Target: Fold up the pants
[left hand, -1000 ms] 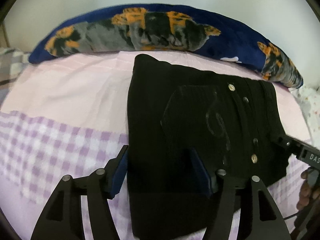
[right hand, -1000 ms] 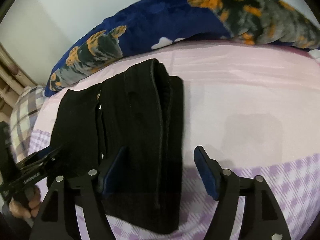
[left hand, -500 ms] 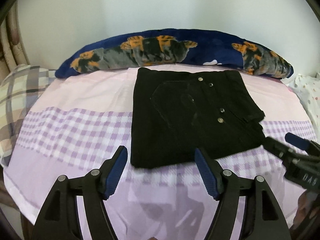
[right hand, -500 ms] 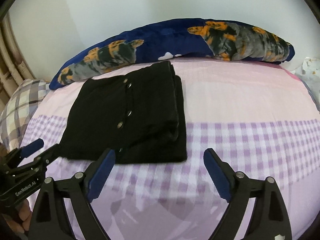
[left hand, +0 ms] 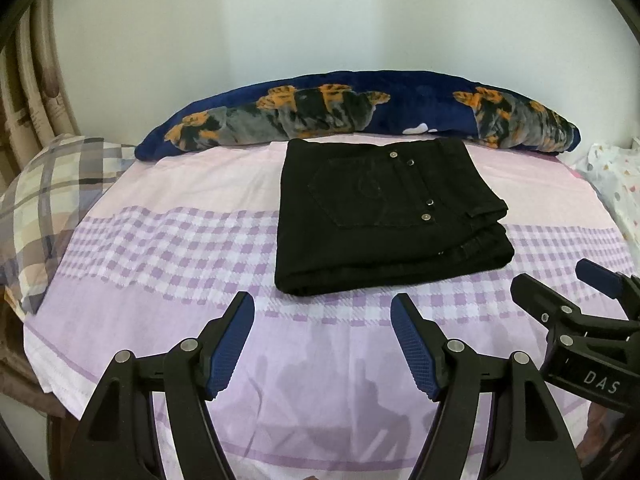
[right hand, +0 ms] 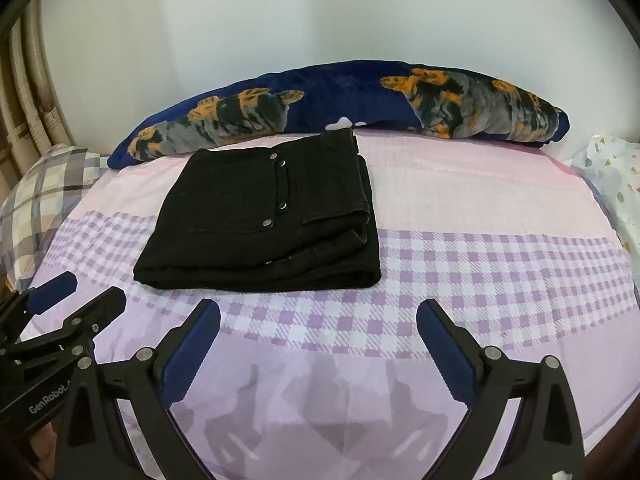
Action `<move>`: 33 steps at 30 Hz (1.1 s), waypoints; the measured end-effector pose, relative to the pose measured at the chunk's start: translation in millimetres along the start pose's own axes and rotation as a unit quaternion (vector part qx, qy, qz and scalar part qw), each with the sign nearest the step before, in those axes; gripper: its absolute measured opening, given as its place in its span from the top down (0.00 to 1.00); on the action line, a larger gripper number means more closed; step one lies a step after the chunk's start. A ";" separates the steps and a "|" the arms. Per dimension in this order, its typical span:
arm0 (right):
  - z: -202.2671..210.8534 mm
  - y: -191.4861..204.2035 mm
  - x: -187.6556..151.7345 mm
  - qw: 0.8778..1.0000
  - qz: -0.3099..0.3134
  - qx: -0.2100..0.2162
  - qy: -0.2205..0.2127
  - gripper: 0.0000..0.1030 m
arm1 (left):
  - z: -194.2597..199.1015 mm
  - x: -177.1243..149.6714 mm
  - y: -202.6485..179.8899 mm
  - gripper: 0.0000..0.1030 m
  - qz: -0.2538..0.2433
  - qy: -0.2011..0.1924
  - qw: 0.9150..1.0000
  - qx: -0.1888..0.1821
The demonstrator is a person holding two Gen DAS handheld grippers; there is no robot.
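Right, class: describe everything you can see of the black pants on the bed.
The black pants are folded into a compact, roughly rectangular stack of several layers. The fabric looks like denim. A back pocket faces up, with four small metal studs beside it. The layered edges show at the right side, slightly uneven. The pants lie flat on the pink and purple checked sheet, close to the blue patterned bolster. Neither gripper touches them.

**Two wrist views, side by side at the bed's near edge**

Each fisheye camera looks forward along its own fingers, low over the bedsheet (left hand: 168, 248) toward the far wall. The left view has the right gripper (left hand: 560, 284) at its right edge (the right view mirrors this, left gripper (right hand: 86, 292) at its left). Both stand back, sharing the folded pants (left hand: 384, 216), blue blanket (right hand: 340, 96) and plaid pillow (left hand: 52, 192).
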State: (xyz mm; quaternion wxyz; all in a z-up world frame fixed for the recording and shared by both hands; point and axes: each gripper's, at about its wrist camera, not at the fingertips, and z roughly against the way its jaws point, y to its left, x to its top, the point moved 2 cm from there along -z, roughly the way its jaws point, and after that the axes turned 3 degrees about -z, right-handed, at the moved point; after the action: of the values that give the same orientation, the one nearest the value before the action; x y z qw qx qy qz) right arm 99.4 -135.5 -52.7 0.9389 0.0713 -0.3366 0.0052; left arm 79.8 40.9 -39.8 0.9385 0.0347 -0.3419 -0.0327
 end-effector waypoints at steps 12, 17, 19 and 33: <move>-2.8 6.4 -10.9 1.000 0.013 -0.006 0.004 0.04 | 1.1 -7.9 -0.7 0.31 0.006 0.004 1.000 0.008; -6.3 5.1 -11.7 1.000 0.007 -0.003 0.010 0.04 | 0.3 -8.0 -1.8 0.31 0.006 0.005 1.000 0.010; -7.2 4.1 -11.4 1.000 0.006 -0.001 0.010 0.04 | -1.0 -9.4 -1.1 0.31 0.006 0.006 1.000 0.011; -8.5 5.5 -10.9 1.000 0.018 -0.006 0.010 0.04 | -3.1 -12.8 0.5 0.31 0.008 0.011 1.000 0.011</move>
State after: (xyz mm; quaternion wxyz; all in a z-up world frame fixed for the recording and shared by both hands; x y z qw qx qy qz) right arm 96.0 -128.5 -65.3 0.9426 0.0598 -0.3280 0.0205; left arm 72.0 42.7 -50.3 0.9419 0.0428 -0.3325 -0.0208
